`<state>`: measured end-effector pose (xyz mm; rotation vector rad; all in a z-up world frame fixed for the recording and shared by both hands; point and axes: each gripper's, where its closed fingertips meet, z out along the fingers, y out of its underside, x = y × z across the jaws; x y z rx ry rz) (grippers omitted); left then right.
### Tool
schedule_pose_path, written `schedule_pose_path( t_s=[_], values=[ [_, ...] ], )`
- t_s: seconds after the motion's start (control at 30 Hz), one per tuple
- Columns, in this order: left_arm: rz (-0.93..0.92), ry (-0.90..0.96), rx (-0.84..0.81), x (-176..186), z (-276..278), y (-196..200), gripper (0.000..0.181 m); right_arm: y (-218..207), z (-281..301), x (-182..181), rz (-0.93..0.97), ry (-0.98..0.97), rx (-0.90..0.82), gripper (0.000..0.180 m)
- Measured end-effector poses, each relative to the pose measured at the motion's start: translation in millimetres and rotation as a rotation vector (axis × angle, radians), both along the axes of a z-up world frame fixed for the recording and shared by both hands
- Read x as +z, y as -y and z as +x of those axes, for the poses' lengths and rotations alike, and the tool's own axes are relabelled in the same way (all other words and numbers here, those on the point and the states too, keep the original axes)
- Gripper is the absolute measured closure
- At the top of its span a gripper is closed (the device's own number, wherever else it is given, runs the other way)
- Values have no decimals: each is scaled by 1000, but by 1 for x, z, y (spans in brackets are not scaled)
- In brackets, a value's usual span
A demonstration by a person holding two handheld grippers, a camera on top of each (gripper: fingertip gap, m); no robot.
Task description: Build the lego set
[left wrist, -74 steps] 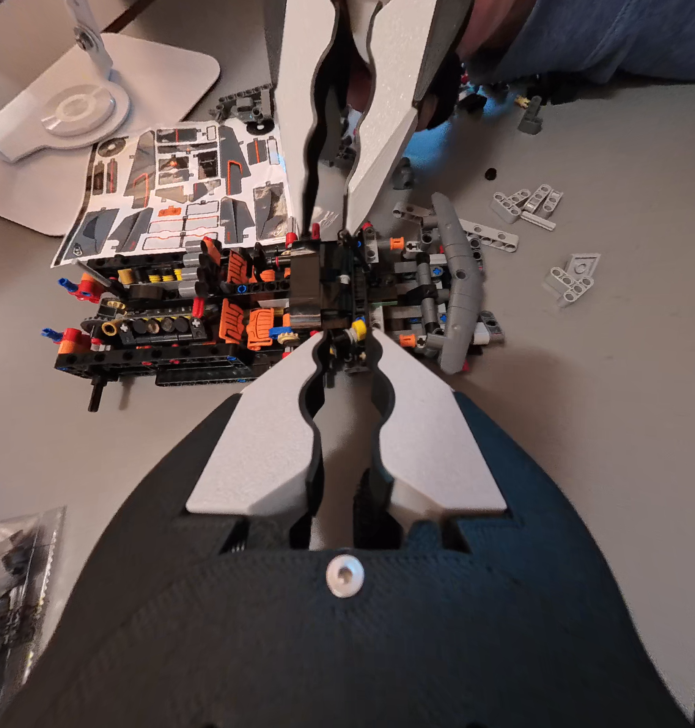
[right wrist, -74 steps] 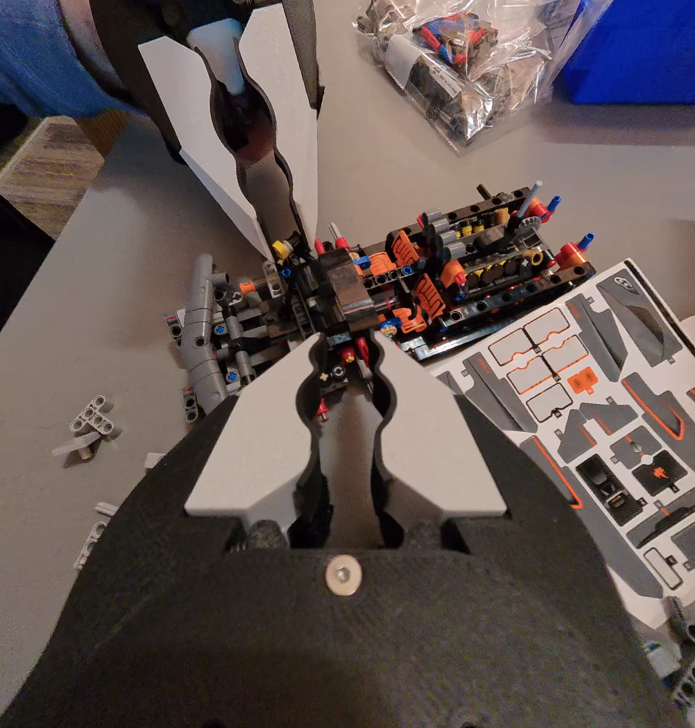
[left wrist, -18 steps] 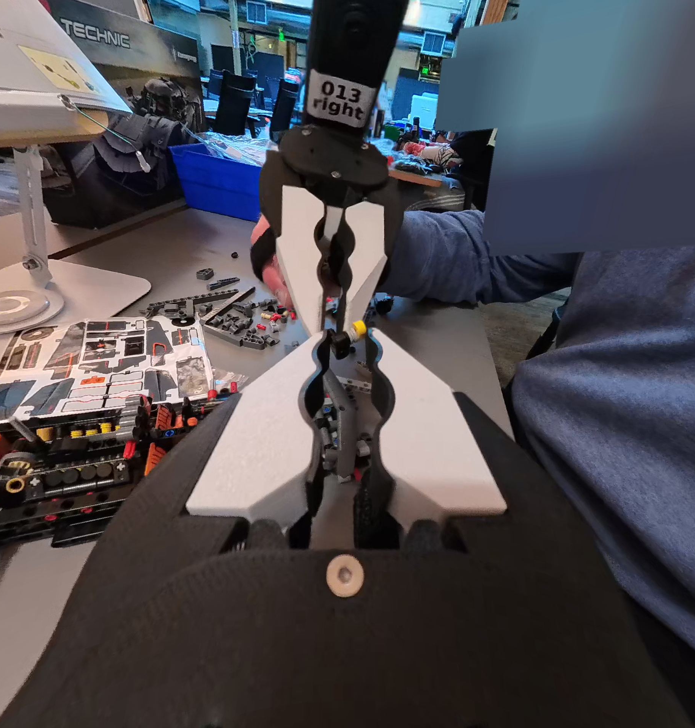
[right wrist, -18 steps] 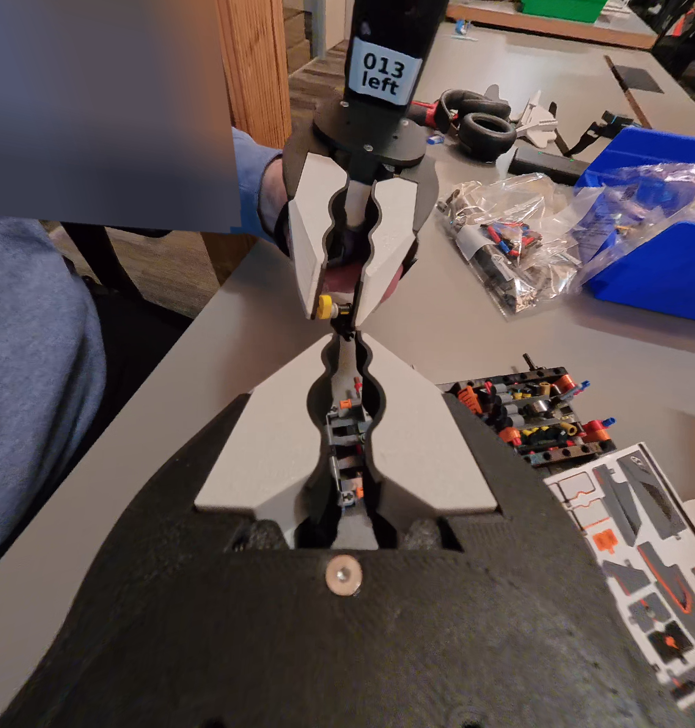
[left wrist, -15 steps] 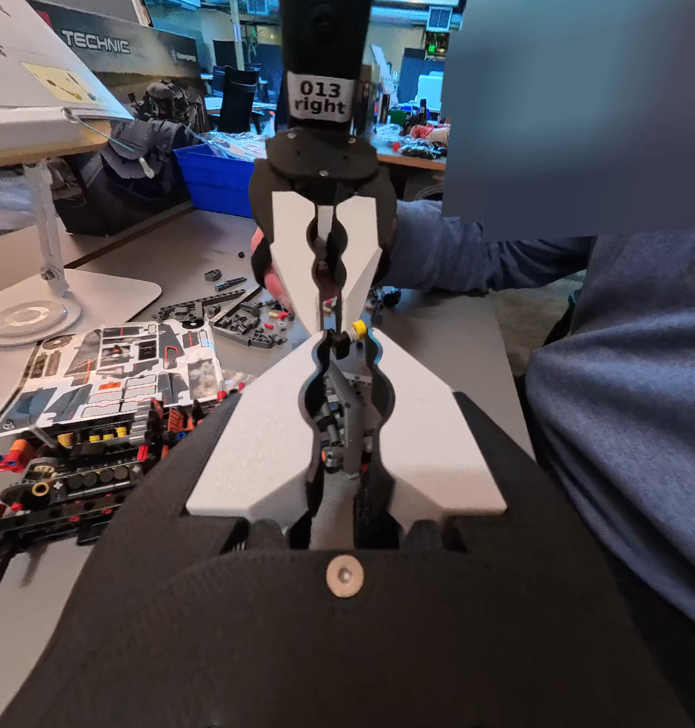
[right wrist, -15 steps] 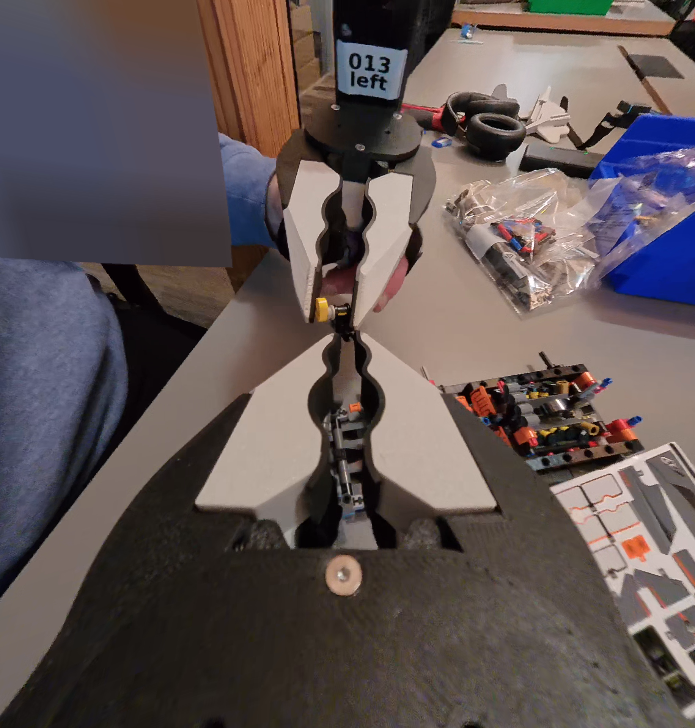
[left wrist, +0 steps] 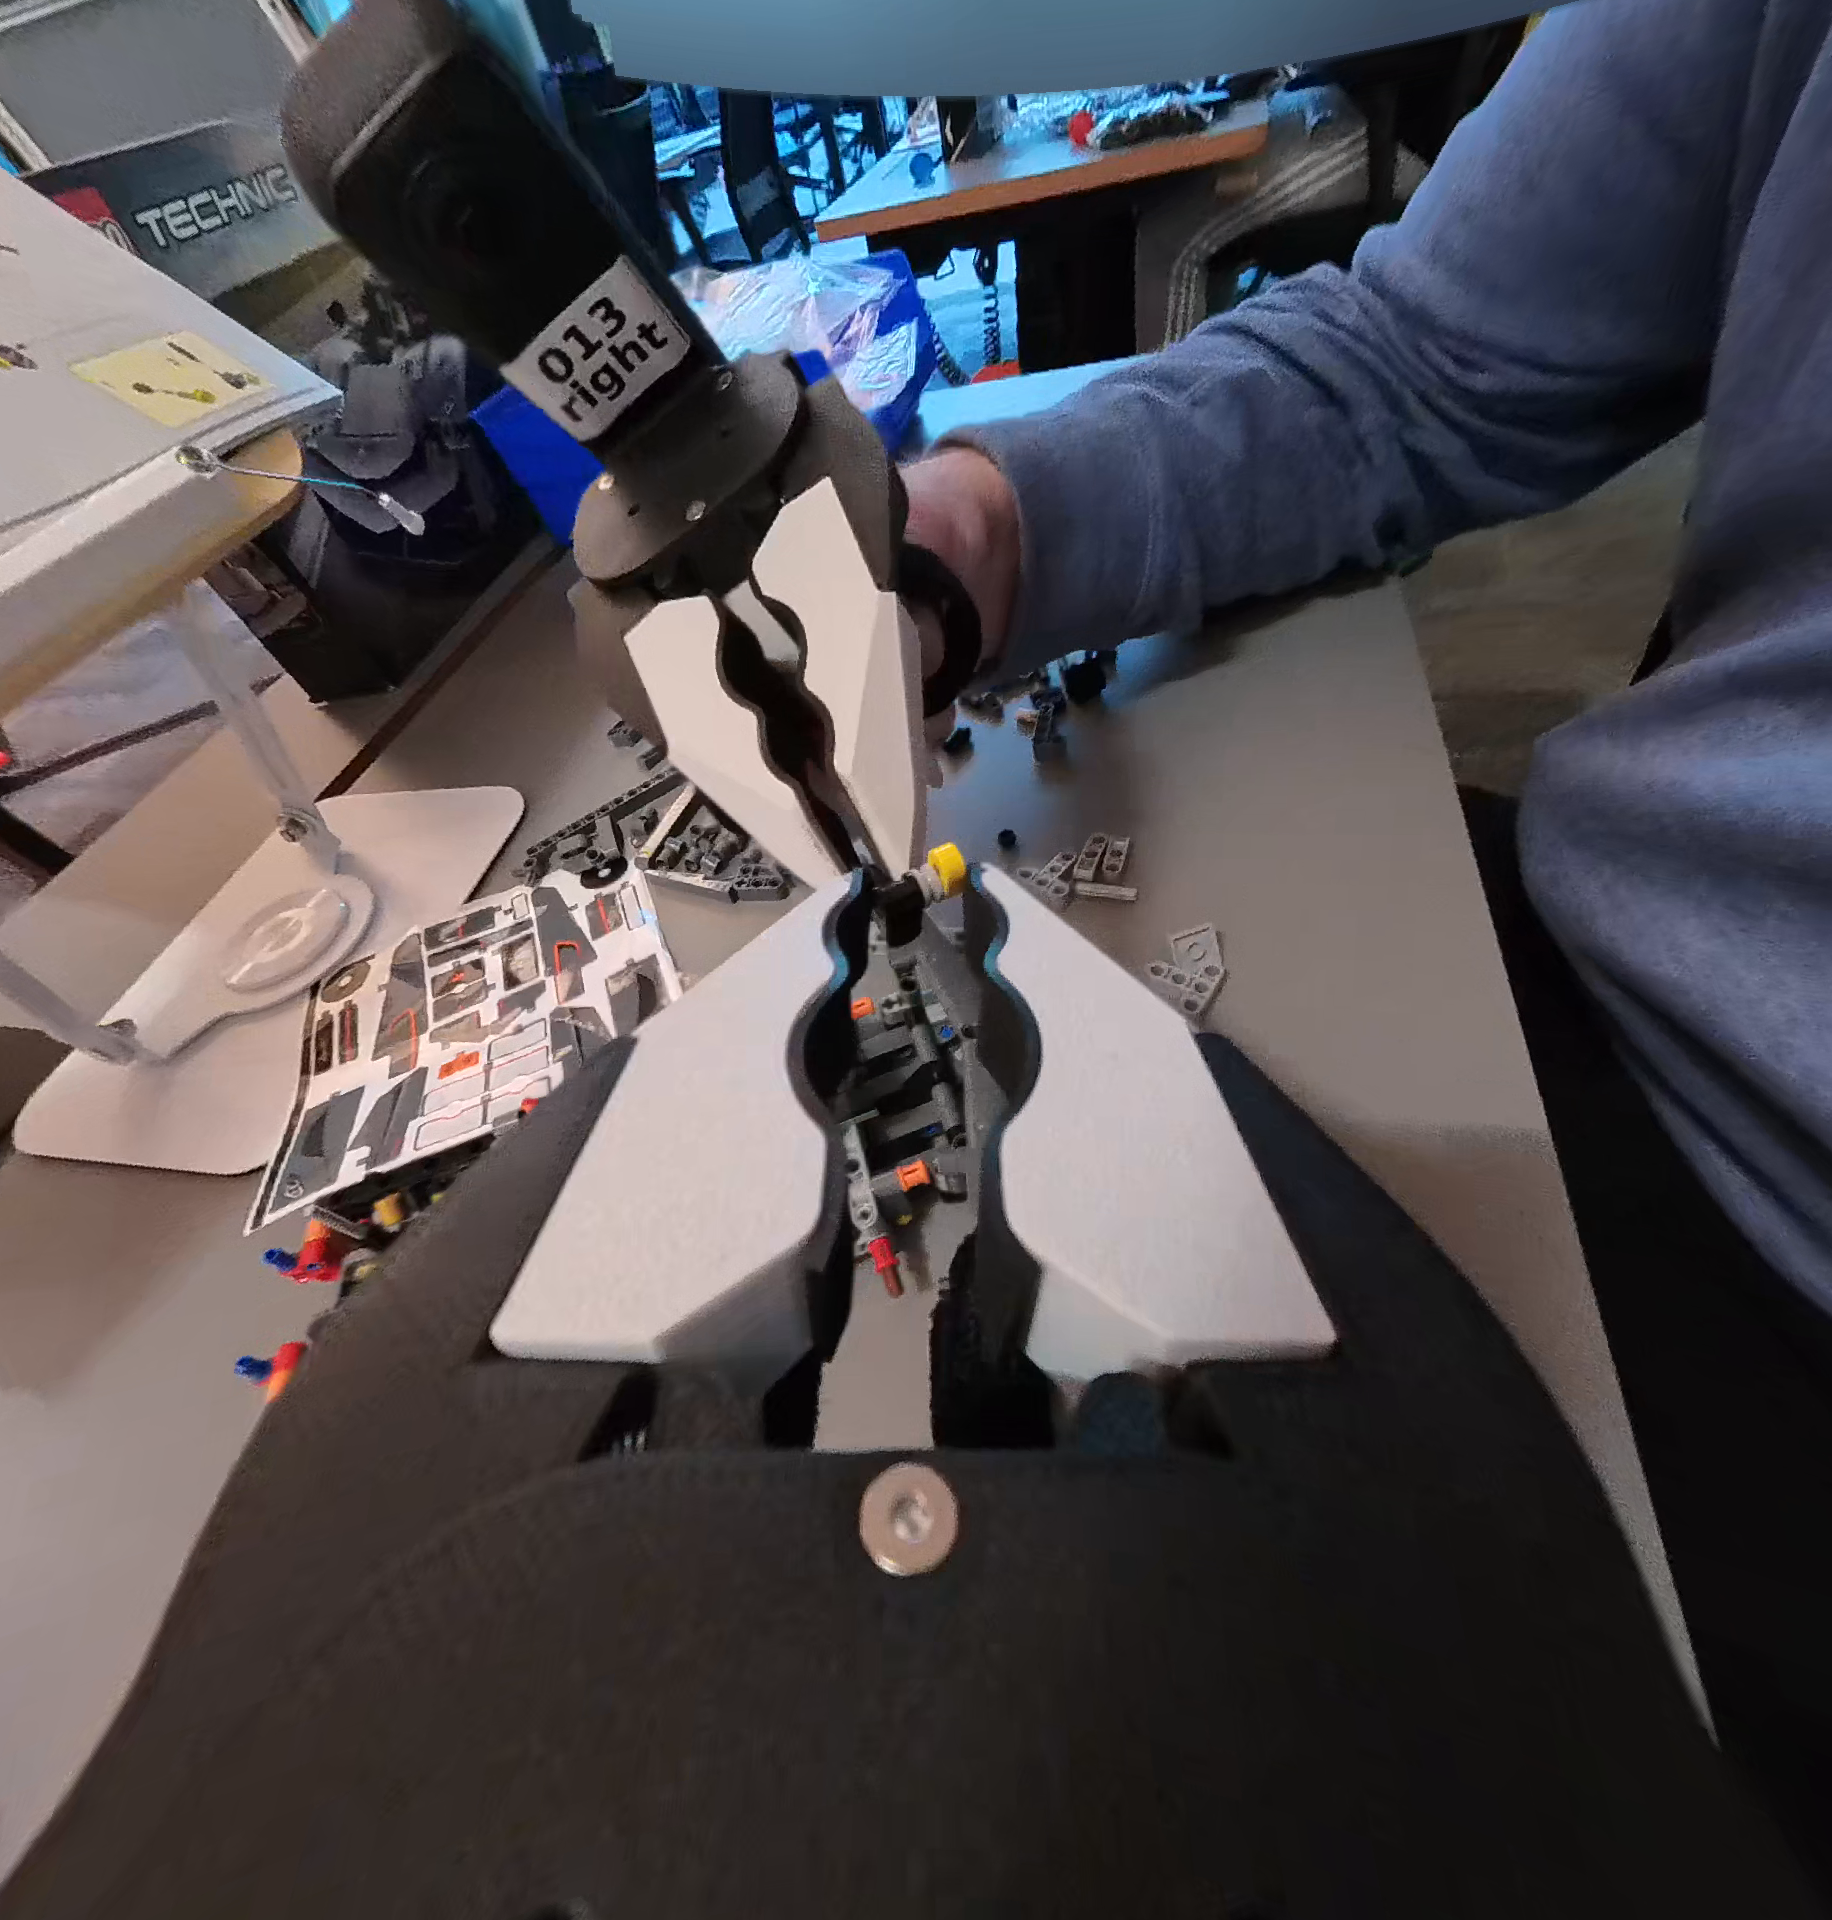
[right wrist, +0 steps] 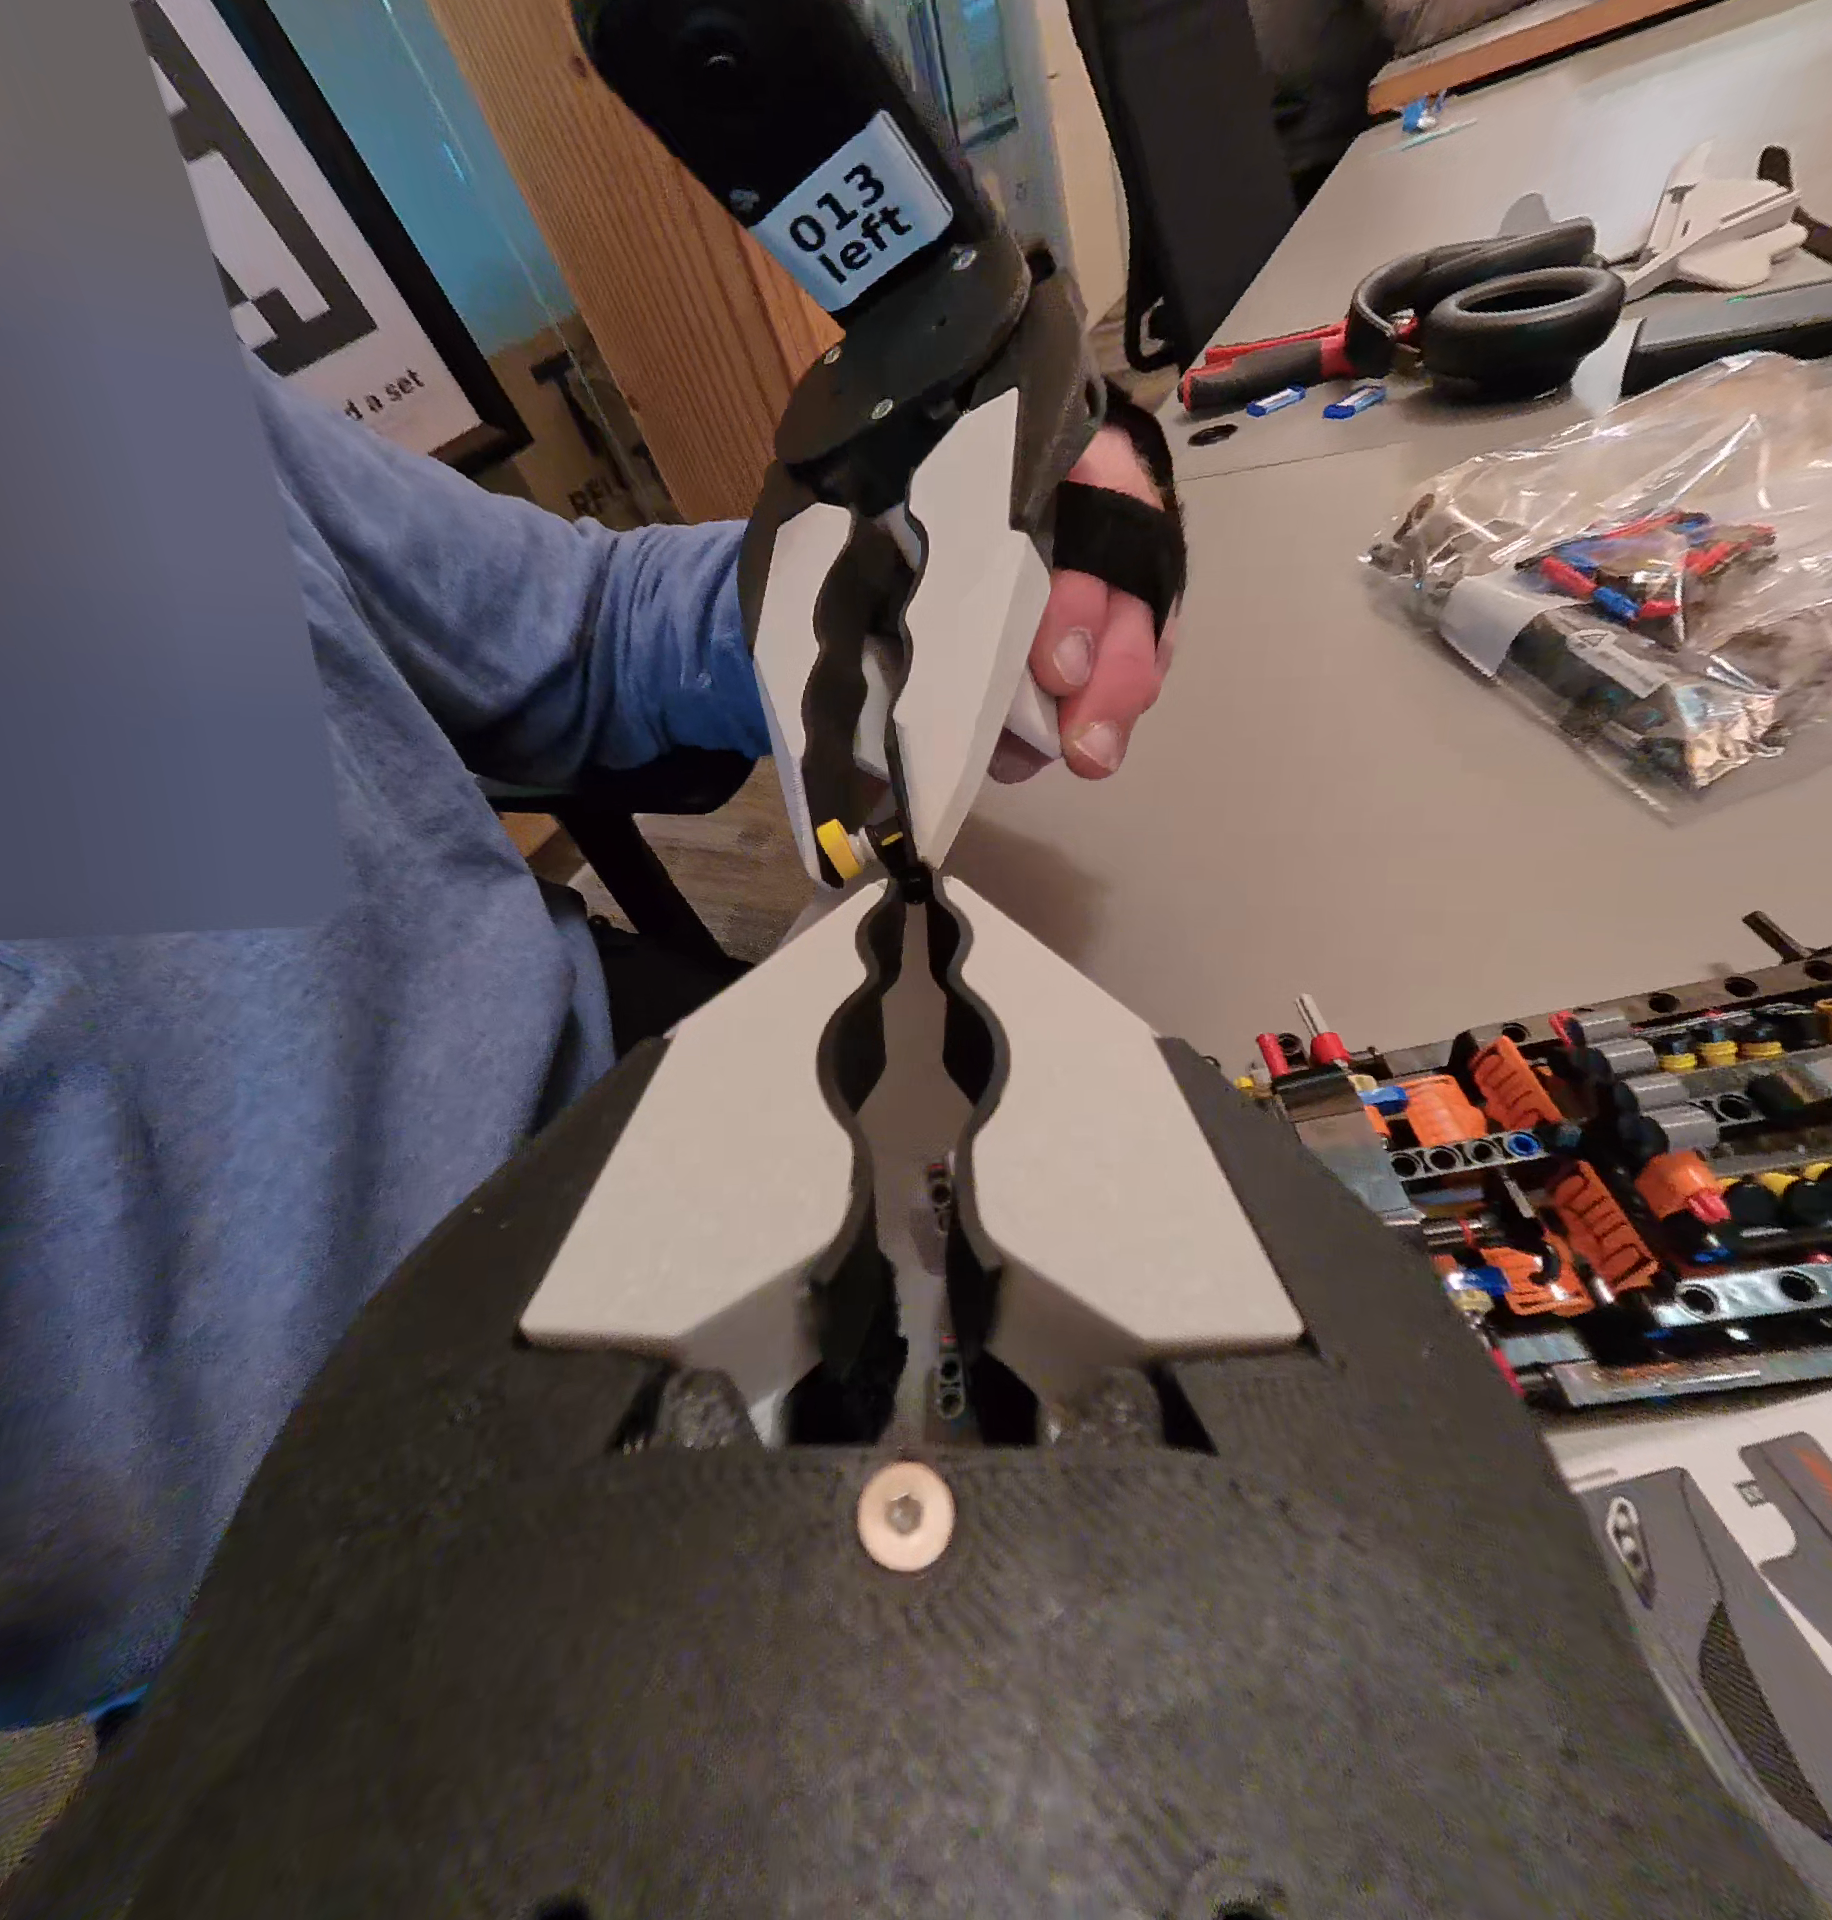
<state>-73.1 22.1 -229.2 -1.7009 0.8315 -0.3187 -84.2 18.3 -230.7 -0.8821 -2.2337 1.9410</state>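
Both tongs meet tip to tip above the table: left tongs (left wrist: 917,899) and right tongs (right wrist: 912,894) pinch one small piece (left wrist: 907,902).

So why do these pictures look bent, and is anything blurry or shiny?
Left wrist view: wide-angle lens bows the table edge; the bottom-left corner is smeared. Right wrist view: glare on the plastic bag, the lower sticker sheet is soft, and the sharp model leans from the same curving.
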Motion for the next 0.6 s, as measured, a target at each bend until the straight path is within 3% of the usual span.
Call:
schedule_pose_path(
  t_s=[0.6],
  values=[
    [29, 39, 153, 4, -11, -10, 156, -9, -8, 8, 6, -90, -82, 179]
  ],
)
